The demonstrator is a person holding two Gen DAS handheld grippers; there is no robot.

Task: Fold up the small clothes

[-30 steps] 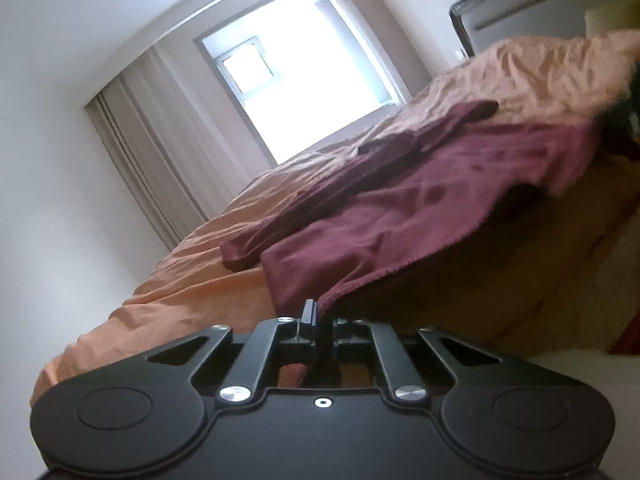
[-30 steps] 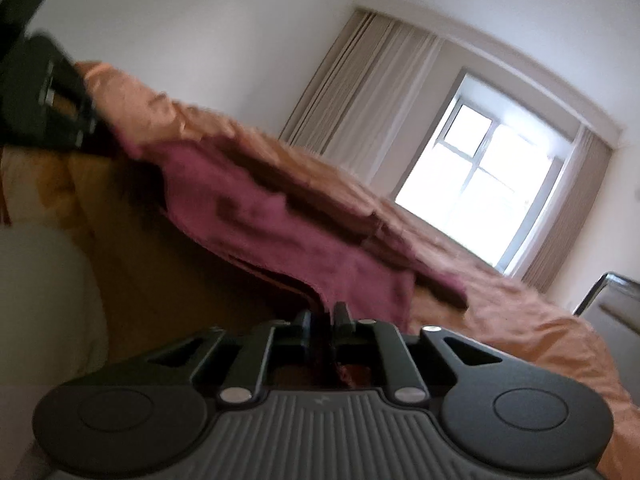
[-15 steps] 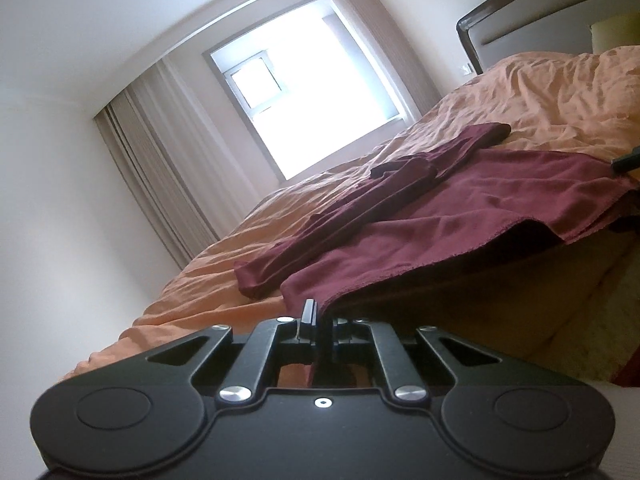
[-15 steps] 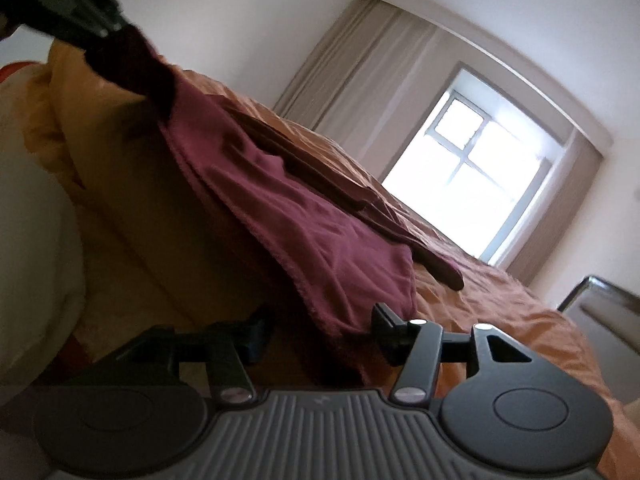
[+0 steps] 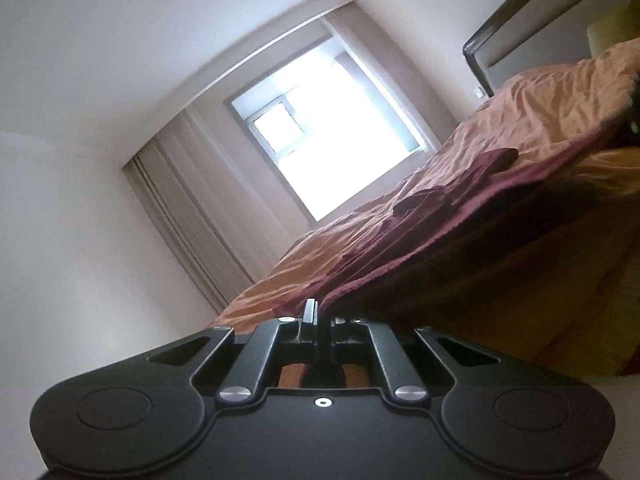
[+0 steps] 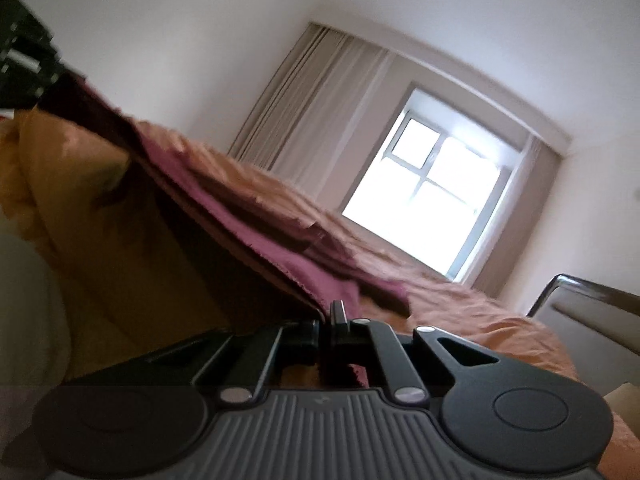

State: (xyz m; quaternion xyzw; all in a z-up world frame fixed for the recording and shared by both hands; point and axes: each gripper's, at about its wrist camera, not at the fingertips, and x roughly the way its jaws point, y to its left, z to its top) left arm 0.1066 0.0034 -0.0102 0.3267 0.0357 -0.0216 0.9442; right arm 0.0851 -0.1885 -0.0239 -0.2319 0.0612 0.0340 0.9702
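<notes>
Both grippers pinch the maroon garment (image 5: 420,248) hem over the bed (image 5: 560,112)
Left gripper (image 5: 318,320) and right gripper (image 6: 326,322) clamp thin edges; uneven pulling could slip one corner free

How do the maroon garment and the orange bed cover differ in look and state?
The maroon garment is dark and small; the orange bed cover is pale and covers the whole bed. The garment's near edge is pinched in both the left tongs and right tongs; the cover is ungripped. Both look wrinkled.
</notes>
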